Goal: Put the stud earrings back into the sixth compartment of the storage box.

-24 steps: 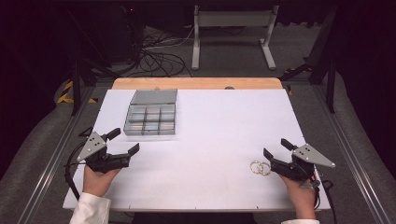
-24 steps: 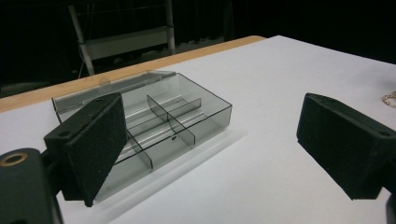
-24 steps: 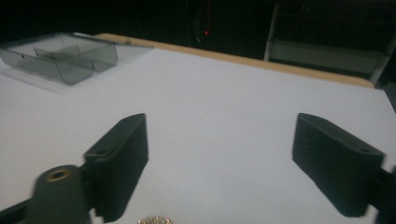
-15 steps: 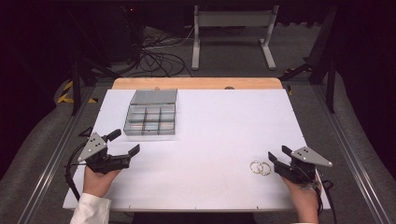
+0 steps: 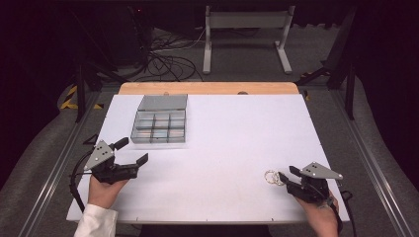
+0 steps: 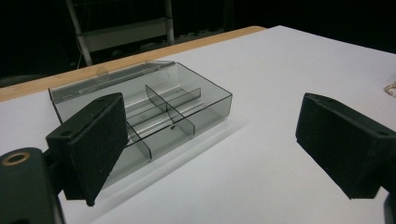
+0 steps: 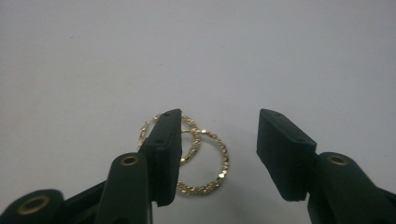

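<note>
Two linked gold rings (image 5: pixel 271 177) lie on the white table (image 5: pixel 237 133) near its front right. My right gripper (image 5: pixel 288 172) sits low just right of them, jaws open. In the right gripper view the rings (image 7: pixel 223 161) rest flat on the table, partly behind the left jaw and partly in the gap of that gripper (image 7: pixel 219 149); no pad presses on them. My left gripper (image 5: pixel 132 151) is held wide open at the front left with nothing in it. Just beyond it, seen past the left gripper (image 6: pixel 215 144), stands a clear grey compartment box (image 6: pixel 187 100).
The compartment box (image 5: pixel 159 126) stands at the back left with its lid (image 5: pixel 163 102) folded open behind it. A wooden strip (image 5: pixel 207 88) runs along the table's far edge. Cables and a metal stand (image 5: pixel 247 29) lie on the floor beyond.
My right gripper has drawn a little toward the near edge and sunk to the table beside the rings. The rings and my left gripper have stayed put.
</note>
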The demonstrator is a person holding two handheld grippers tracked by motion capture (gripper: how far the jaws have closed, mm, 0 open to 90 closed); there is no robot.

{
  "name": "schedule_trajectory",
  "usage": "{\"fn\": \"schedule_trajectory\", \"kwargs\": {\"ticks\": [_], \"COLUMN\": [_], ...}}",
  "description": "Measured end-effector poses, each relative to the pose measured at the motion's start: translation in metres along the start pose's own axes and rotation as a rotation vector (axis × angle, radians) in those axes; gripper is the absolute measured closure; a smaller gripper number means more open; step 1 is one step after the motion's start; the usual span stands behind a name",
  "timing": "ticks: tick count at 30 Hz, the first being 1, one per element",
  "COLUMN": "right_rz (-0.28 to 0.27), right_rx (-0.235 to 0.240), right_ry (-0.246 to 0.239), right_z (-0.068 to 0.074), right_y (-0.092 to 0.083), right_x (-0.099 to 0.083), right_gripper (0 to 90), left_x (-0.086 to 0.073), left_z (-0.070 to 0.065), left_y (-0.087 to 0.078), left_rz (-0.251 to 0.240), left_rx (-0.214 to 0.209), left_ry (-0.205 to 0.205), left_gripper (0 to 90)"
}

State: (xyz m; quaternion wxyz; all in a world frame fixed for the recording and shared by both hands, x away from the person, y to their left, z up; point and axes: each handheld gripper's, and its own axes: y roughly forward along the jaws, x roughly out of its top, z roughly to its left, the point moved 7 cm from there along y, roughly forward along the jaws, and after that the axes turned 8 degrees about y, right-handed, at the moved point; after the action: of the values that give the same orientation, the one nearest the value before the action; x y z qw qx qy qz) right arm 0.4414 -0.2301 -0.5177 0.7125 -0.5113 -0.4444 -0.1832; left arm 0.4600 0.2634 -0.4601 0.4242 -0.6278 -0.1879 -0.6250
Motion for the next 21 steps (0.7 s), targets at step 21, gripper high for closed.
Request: {"fn": "schedule_trajectory", "kwargs": {"ticks": [21], "right_rz": [0.123], "right_rx": [0.101], "right_ry": [-0.068], "right_z": [0.01], "right_y": [0.013], "right_x": [-0.019], "right_gripper": [71.5], "left_x": [-0.002], "left_z": [0.0], "left_y": [0.0], "left_rz": [0.007], "left_rx": [-0.012], "left_ry": [-0.009], "left_gripper": [10.8]}}
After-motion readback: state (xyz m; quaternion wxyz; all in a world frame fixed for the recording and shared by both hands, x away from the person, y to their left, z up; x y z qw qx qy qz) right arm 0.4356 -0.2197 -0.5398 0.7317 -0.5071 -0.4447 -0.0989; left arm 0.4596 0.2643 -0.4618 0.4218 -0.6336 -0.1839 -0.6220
